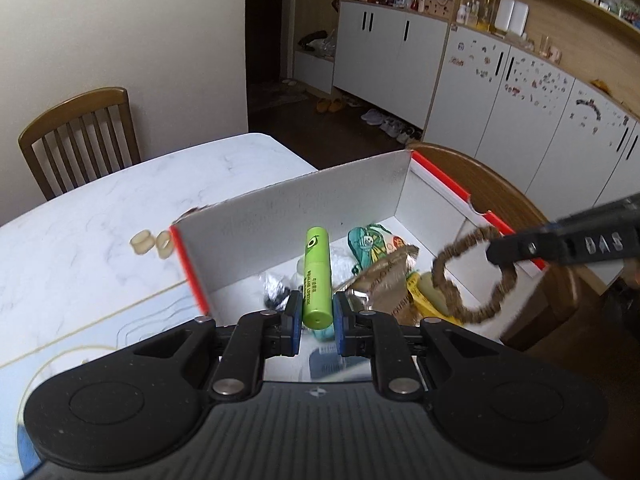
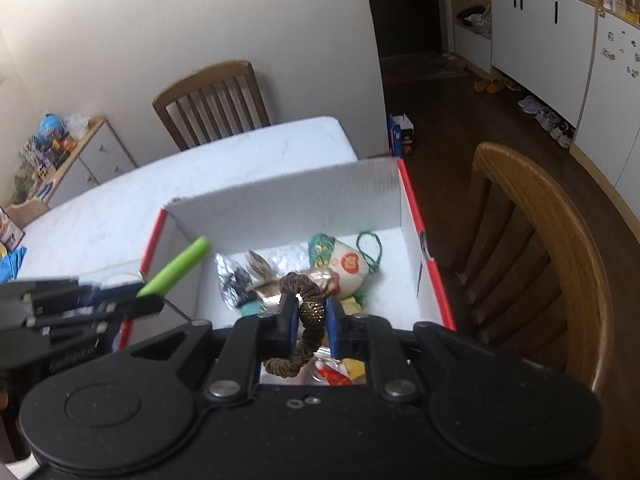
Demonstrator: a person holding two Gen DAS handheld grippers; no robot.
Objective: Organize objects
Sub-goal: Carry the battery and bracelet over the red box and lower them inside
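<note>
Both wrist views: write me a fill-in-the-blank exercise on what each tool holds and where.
1. The left tool is shut on a ____ tube.
2. The right tool grips a brown ____.
3. Both tools hang above a white box with ____ edges.
4. On the table left of the box lie ____ pale rings.

Missing words: green; scrunchie; red; two
</note>
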